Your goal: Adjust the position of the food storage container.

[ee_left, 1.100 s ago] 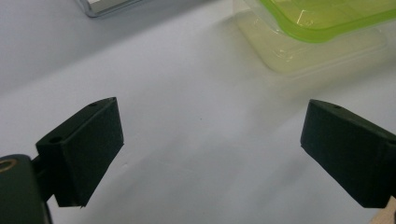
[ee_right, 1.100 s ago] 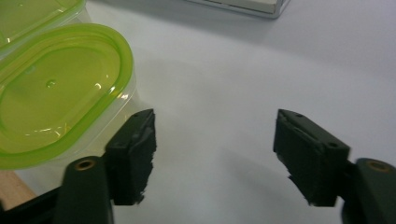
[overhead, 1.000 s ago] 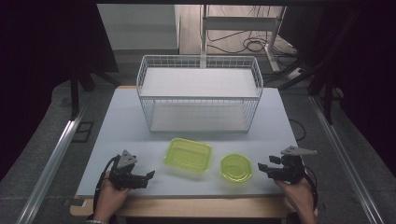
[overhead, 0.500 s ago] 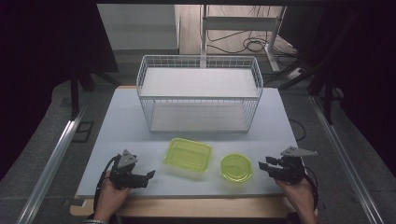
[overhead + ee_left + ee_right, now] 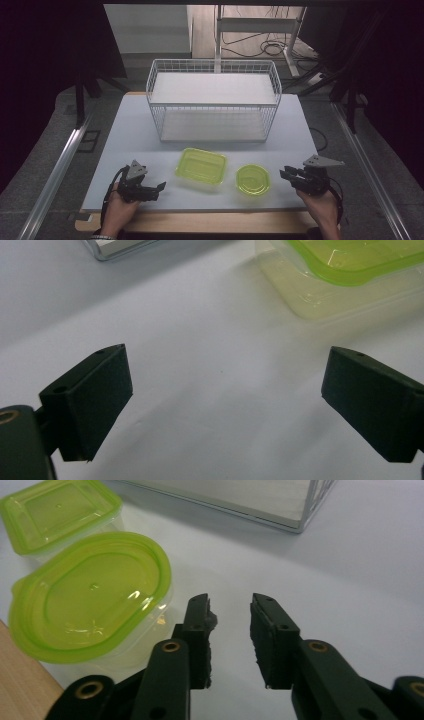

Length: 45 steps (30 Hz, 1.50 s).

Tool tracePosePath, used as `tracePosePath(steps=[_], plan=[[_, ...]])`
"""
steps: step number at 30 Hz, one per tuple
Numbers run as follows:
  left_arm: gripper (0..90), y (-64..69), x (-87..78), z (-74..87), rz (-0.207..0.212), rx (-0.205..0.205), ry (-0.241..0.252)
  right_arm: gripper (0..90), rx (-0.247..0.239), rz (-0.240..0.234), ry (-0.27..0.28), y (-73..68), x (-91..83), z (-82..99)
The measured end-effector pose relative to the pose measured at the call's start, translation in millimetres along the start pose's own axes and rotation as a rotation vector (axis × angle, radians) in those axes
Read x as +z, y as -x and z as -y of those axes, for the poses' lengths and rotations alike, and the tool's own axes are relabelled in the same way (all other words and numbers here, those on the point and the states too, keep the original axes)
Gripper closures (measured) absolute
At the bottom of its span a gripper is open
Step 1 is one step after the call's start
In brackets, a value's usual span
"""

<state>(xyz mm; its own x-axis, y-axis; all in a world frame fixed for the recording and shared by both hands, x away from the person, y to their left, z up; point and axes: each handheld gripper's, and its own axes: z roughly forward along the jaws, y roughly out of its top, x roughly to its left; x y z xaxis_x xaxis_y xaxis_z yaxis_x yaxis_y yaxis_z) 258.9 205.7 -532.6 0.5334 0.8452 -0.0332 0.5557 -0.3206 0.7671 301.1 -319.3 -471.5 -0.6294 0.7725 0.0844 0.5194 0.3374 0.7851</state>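
Two clear containers with yellow-green lids sit near the table's front edge: a rectangular one (image 5: 201, 165) (image 5: 55, 510) (image 5: 350, 270) and, to its right, an oval one (image 5: 253, 179) (image 5: 90, 595). My left gripper (image 5: 159, 187) (image 5: 225, 400) rests left of the rectangular container, open wide over bare table. My right gripper (image 5: 284, 173) (image 5: 229, 630) lies just right of the oval container and points toward it. Its jaws have just been closing, and a narrow gap with nothing in it still stands between them.
A white wire basket (image 5: 214, 100) (image 5: 280, 505) (image 5: 115, 247) with a pale floor stands at the back middle of the white tabletop (image 5: 130, 130). A wooden edge (image 5: 200, 220) runs along the front. Dark floor and cables surround the table.
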Motion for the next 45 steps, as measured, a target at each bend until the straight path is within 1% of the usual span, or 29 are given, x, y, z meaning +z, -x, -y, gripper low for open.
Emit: tracePosePath(steps=[3,5,10,11,12,13,15,23,25,26,27,33,34,35,41,42,45], plan=[[5.8,-0.1,0.3,0.1,-0.002,0.0,-0.002,74.6,0.0,-0.001,0.0,-4.0,0.1,-2.5],[5.8,0.0,0.6,0.2,-0.001,0.003,-0.003,76.1,-0.009,-0.003,-0.004,-6.8,0.5,-4.3],[5.9,-0.3,0.9,-0.1,-0.003,0.002,-0.002,80.1,-0.011,-0.014,0.01,-12.1,-0.2,-6.9],[5.9,-0.3,0.9,-0.1,-0.004,0.002,-0.003,81.0,-0.006,-0.025,0.015,-13.5,-0.8,-8.1],[6.0,-0.3,0.9,-0.1,-0.004,0.002,-0.003,81.0,-0.006,-0.025,0.015,-13.5,-0.8,-8.1],[6.0,-0.2,0.7,0.0,-0.008,0.003,-0.003,82.8,0.005,-0.048,0.023,-16.5,-1.4,-10.2],[6.0,-0.2,0.3,0.2,-0.01,0.003,-0.002,83.8,0.002,-0.07,0.024,-20.3,-0.7,-12.1],[6.1,-1.8,-0.1,0.1,-0.02,-0.005,0.001,89.5,-0.052,-0.133,0.008,-39.2,9.4,-18.1],[6.1,-1.8,-0.3,0.1,-0.022,-0.006,0.003,89.7,-0.059,-0.15,0.005,-44.2,13.2,-19.3],[6.1,-1.8,-0.3,0.1,-0.022,-0.006,0.003,89.7,-0.059,-0.15,0.005,-44.2,13.2,-19.3],[6.1,-1.9,-0.4,0.1,-0.023,-0.008,0.005,89.8,-0.071,-0.157,0.0,-49.9,17.3,-20.3],[6.1,-1.9,-0.4,0.1,-0.024,-0.009,0.005,89.7,-0.097,-0.193,-0.002,-64.6,28.5,-24.5],[6.1,-1.9,-0.4,0.1,-0.024,-0.009,0.005,89.7,-0.097,-0.193,-0.002,-64.6,28.5,-24.5],[6.1,-1.8,-0.3,0.1,-0.025,-0.008,0.004,89.7,-0.104,-0.203,-0.005,-70.1,32.6,-26.3],[6.1,-1.2,0.5,-0.1,-0.026,-0.004,-0.003,89.6,-0.144,-0.239,-0.021,-88.6,46.5,-32.1],[6.1,-1.1,0.5,-0.1,-0.026,-0.003,-0.003,89.6,-0.144,-0.239,-0.021,-88.6,46.5,-32.1],[6.2,-0.9,0.6,-0.3,-0.026,-0.001,-0.003,89.7,-0.162,-0.252,-0.034,-97.3,54.2,-35.1]])
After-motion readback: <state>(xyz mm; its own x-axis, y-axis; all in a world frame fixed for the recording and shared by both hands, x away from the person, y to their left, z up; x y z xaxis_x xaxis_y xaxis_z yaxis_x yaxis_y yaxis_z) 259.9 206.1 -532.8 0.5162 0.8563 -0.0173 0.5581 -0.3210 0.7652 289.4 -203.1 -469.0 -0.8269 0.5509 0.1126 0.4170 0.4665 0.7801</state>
